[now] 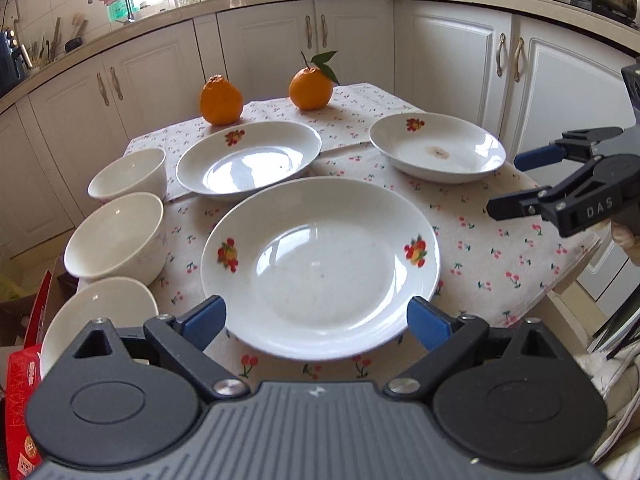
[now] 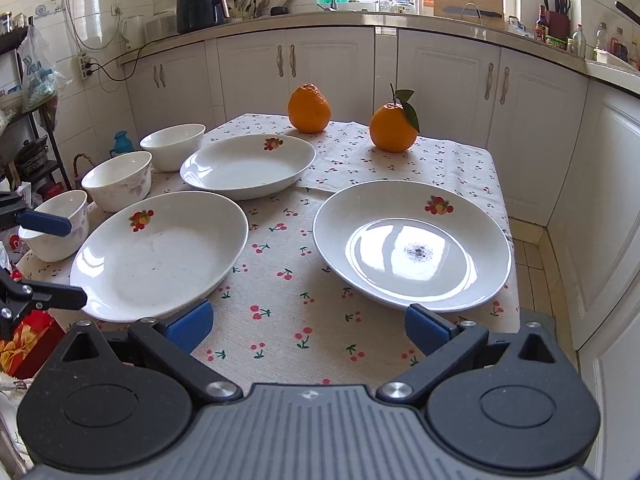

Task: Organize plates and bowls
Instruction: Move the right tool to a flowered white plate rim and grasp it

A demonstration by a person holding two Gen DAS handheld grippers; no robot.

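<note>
Three white plates with fruit prints lie on a cherry-print tablecloth (image 2: 296,280). The nearest plate (image 1: 320,268) sits right in front of my left gripper (image 1: 316,324), which is open, its blue pads (image 1: 204,320) flanking the near rim without pressing it. A second plate (image 1: 248,160) lies behind it, and a stained plate (image 1: 436,148) lies to the right. Three white bowls (image 1: 116,236) line the left edge. My right gripper (image 2: 308,326) is open over bare cloth, between the left plate (image 2: 160,256) and the stained plate (image 2: 412,244).
Two oranges (image 2: 309,108) (image 2: 392,128) stand at the table's far side. White kitchen cabinets (image 2: 440,80) run behind. A red box (image 1: 24,392) sits low beside the table's left edge. The table drops off to a tiled floor (image 2: 532,252) at the right.
</note>
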